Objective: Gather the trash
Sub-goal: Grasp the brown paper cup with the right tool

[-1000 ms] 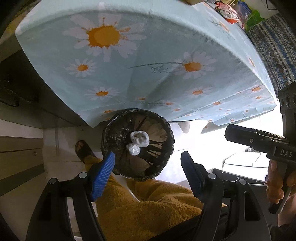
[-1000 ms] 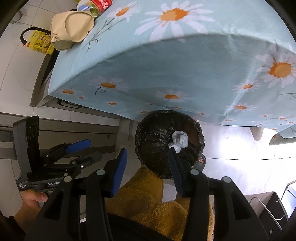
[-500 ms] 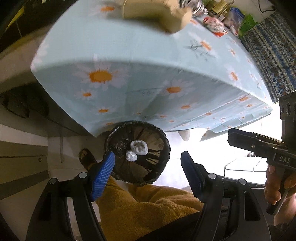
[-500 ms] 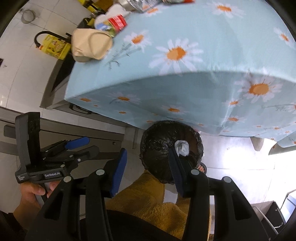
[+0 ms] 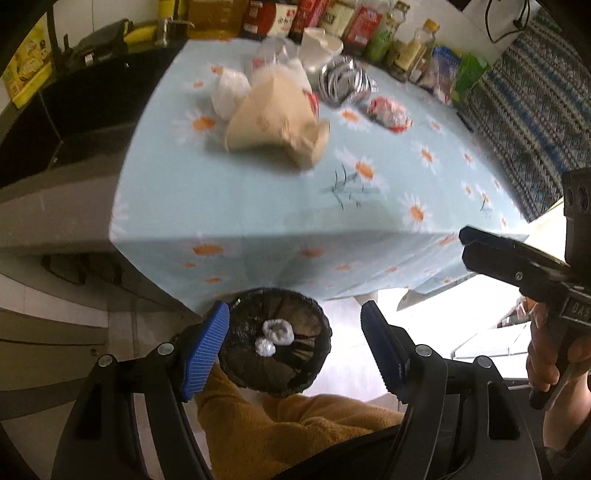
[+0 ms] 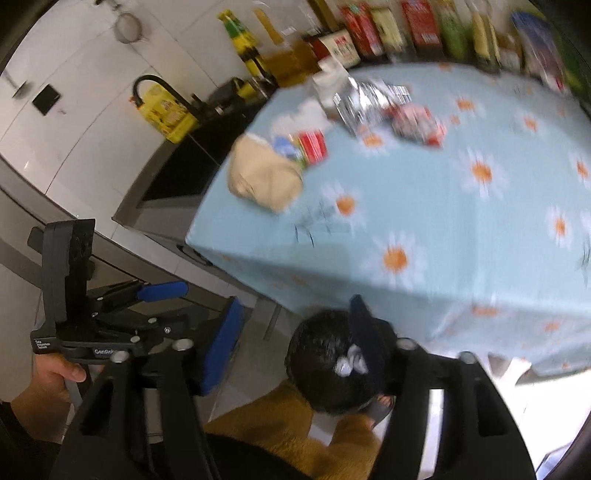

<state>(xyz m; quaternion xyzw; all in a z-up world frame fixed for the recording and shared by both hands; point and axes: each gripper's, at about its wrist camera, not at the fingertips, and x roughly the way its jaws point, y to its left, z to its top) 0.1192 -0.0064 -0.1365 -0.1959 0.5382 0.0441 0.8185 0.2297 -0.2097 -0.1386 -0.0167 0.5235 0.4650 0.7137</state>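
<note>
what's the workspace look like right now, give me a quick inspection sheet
surface: table under a pale blue daisy cloth
job's things: black-lined bin on the floor at the table's edge, two white wads inside; beige paper bag, crumpled foil and red wrapper on the table
clutter: bottles and cartons along the far edge
grippers: left gripper open, empty; right gripper just opened, empty
cables: black cord on the wall
surroundings: dark sink, white tiles
</note>
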